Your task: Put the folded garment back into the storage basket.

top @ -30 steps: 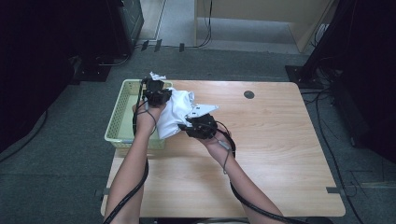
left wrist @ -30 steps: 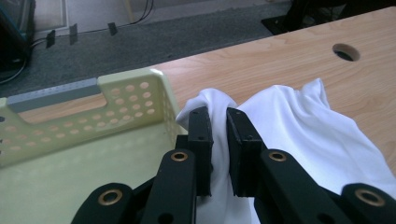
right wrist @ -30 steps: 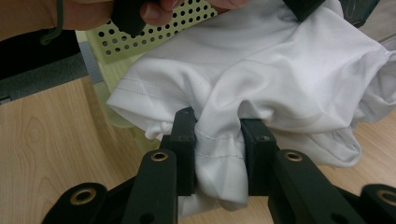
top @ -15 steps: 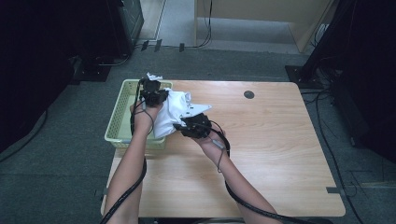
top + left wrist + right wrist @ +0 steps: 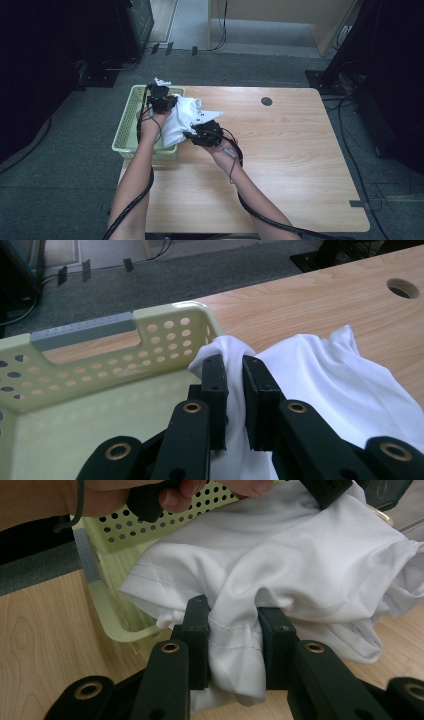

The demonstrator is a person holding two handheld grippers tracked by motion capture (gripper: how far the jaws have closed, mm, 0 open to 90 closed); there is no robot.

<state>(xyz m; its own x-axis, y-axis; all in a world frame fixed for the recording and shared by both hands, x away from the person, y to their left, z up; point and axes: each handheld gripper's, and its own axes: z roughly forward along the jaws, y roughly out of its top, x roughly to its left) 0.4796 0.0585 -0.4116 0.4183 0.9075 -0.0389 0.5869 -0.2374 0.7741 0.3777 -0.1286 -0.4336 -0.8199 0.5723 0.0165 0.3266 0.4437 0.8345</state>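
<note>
A white cloth garment (image 5: 182, 117) hangs bunched between both grippers at the table's left edge, half over a pale green perforated basket (image 5: 125, 131). My left gripper (image 5: 161, 102) is shut on a fold of the cloth (image 5: 320, 375) just above the basket's inner wall (image 5: 100, 385). My right gripper (image 5: 199, 134) is shut on a thick stitched hem of the cloth (image 5: 300, 565), with the basket (image 5: 150, 515) behind it. In the right gripper view the other hand (image 5: 100, 497) holds its gripper at the top edge.
The wooden table (image 5: 280, 165) has a round cable hole (image 5: 266, 101) toward its far right. The basket sits at the table's left edge with a grey handle strip (image 5: 82, 330). Dark equipment and cables stand on the carpet around the table.
Both grippers and the cloth have shifted slightly left toward the basket; the grips are unchanged.
</note>
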